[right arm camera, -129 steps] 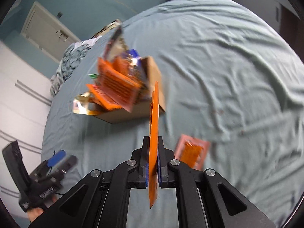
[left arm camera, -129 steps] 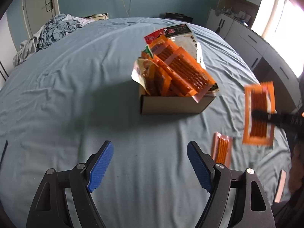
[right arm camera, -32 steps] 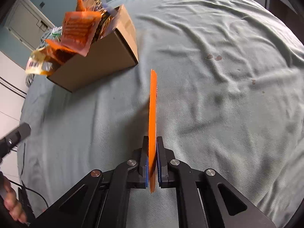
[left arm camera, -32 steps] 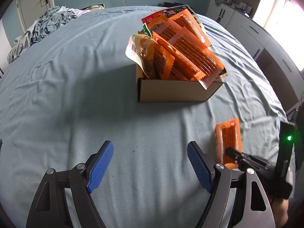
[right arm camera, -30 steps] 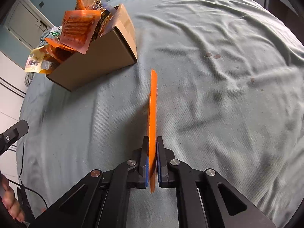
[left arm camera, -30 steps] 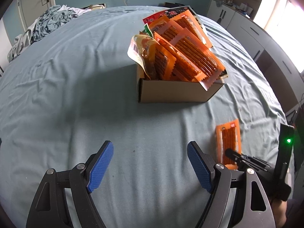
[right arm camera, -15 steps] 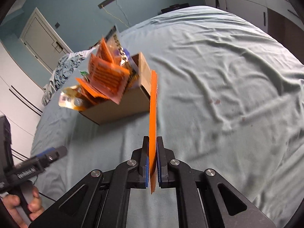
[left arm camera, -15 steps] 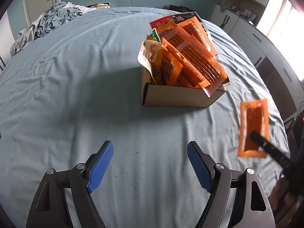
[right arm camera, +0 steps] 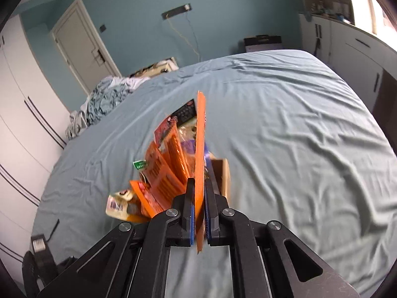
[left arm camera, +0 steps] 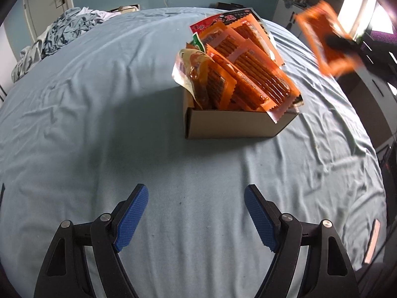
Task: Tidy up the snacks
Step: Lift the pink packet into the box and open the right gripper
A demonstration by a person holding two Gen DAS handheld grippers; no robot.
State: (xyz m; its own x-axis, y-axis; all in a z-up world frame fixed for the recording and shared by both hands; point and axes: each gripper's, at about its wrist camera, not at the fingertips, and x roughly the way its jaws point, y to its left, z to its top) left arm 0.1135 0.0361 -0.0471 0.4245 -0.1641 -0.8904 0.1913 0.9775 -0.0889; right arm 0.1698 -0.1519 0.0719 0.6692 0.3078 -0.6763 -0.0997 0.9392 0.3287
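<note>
Left gripper (left arm camera: 196, 213) near, jaws wide apart, nothing between, hovering over bed (left arm camera: 99, 124). Cardboard box (left arm camera: 235, 126) mid-bed, crammed with orange snack packets (left arm camera: 248, 74). Right gripper (right arm camera: 198, 213) clamped tight on orange packet (right arm camera: 200, 154), edge-on, raised above box; blurred at far right in left view.

text: none legible | red packet (left arm camera: 224, 19): characters blurred | barcode pouch (right arm camera: 116, 206): unreadable
</note>
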